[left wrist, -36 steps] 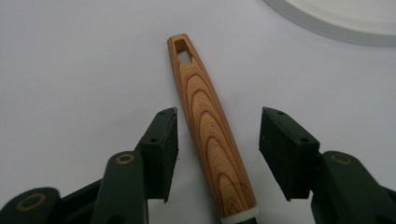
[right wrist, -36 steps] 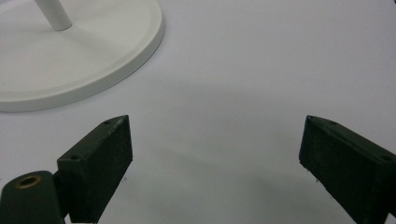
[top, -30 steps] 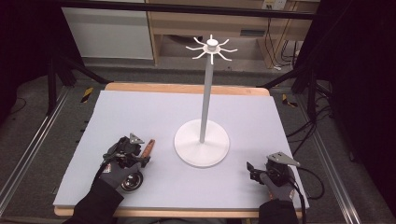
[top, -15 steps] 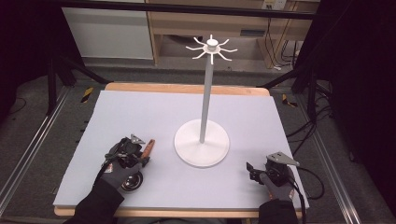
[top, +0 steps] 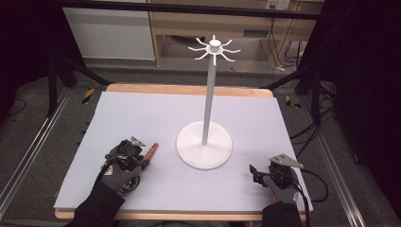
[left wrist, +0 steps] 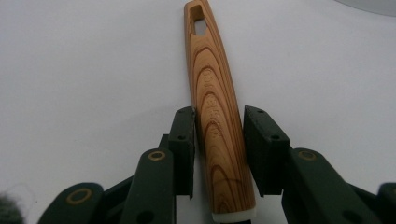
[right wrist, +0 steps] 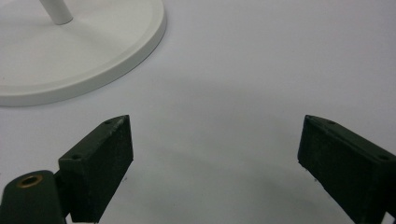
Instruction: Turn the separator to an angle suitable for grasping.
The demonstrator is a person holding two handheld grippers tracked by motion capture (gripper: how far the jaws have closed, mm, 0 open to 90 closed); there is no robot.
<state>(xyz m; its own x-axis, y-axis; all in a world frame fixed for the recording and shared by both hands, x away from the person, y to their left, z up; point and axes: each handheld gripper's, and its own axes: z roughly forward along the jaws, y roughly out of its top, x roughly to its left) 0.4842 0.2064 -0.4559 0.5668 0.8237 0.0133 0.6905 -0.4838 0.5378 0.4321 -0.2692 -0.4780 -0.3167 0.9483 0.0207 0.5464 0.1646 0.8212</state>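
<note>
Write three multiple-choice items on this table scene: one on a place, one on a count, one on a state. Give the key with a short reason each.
1. Where does the wooden handle lie?
A. on the stand's base
B. between the left gripper's jaws
C. beside the right gripper

2. How many grippers rest on the table?
A. one
B. two
C. three

3. How do the right gripper's jaws stand?
A. wide apart with nothing between them
B. clamped on the pole
C. shut on a cloth

Key: 1 B, the left gripper has just closed its jaws on the handle. 2 B, the high view shows one in each gloved hand. 3 A, the right gripper shows bare table between its pads, near the white stand.
</note>
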